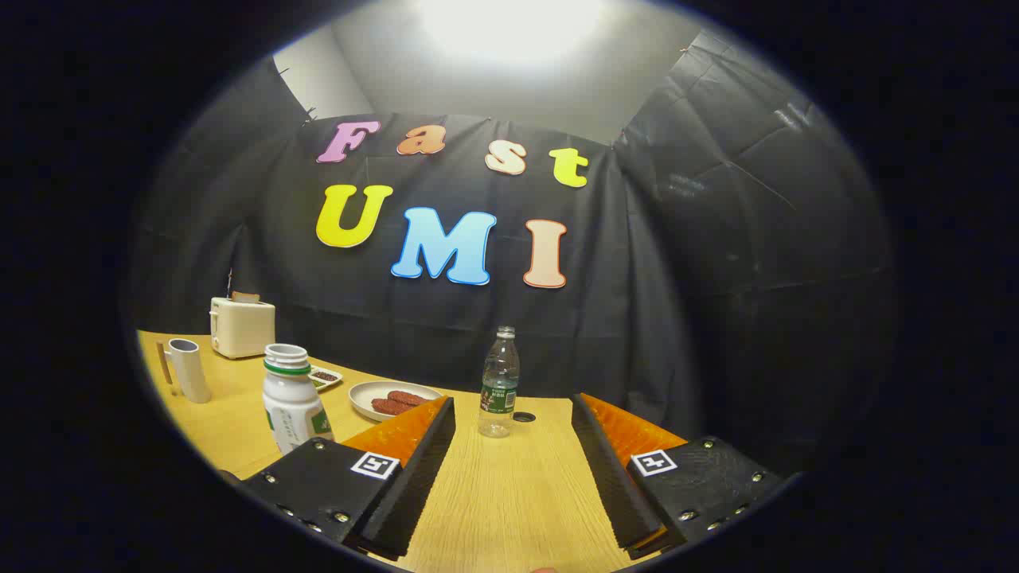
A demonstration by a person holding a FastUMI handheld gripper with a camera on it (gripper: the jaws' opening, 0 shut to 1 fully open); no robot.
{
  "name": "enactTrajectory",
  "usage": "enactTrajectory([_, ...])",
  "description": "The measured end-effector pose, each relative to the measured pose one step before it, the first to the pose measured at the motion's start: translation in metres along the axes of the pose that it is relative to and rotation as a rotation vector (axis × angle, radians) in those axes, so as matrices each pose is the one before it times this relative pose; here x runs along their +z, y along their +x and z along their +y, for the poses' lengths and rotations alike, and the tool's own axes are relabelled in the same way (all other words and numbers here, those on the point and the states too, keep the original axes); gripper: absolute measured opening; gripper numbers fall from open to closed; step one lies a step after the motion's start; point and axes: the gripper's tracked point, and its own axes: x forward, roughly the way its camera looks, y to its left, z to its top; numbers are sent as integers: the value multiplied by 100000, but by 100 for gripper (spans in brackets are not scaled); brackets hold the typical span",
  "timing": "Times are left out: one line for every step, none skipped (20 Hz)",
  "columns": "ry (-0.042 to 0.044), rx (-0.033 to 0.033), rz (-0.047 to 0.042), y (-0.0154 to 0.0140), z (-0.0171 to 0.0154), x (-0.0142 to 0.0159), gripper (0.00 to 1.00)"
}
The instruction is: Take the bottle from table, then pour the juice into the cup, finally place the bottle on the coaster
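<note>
nearest the camera, the gripper (513,414) stands wide open over the wooden table (501,493), its two fingers (414,469) spread well apart with bare table top between them and nothing held. beyond the fingers, roughly in line with the gap and slightly to its left, a clear plastic bottle (500,383) stands upright on the table; it has a green label, its cap is off, and only a little clear liquid shows at the bottom. just right of the bottle's base lies a small dark round coaster (524,417), apart from the bottle. left of the left finger and near it, a white jar (293,398) with a green band stands upright, its mouth open. behind the left finger, an oval white plate (392,399) carries two reddish-brown pieces of food. farther left, a small rectangular dish (324,376) with dark contents lies just behind the jar. at the far left, a white cup (188,370) with a wooden handle stands upright, well apart from the bottle. farthest on the table, a cream toaster (242,326) with a slice of toast in its slot sits against the black cloth wall (677,318). a bright ceiling light (509,24) glows overhead.
</note>
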Motion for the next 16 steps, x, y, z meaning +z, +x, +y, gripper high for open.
enactTrajectory([508, 427, 497, -1056, 306, 398, 91])
enactTrajectory([1382, 459, 534, -1070, 200, 450, 91])
enactTrajectory([1796, 927, 479, -828, 332, 173, 91])
enactTrajectory([1766, 1263, 290, -958, 493, 217, 91])
enactTrajectory([773, 1356, 383, -819, 477, -54, 91])
enactTrajectory([-492, 694, 569, -682, 317, -106, 91])
enactTrajectory([-650, 782, 941, -699, 224, -311, 91])
enactTrajectory([-416, 980, 684, -679, 479, -103, 91])
enactTrajectory([-144, 927, 164, -602, 425, -76, 91])
enactTrajectory([276, 631, 12, -539, 358, -53, 91])
enactTrajectory([359, 679, 285, -425, 388, -338, 91])
enactTrajectory([534, 934, 270, -525, 487, -197, 91])
enactTrajectory([367, 1203, 319, -397, 559, -310, 91])
enactTrajectory([66, 951, 528, -317, 549, -312, 91])
enactTrajectory([-121, 1003, 729, -232, 550, -476, 91])
enactTrajectory([-347, 782, 898, -192, 514, -369, 91])
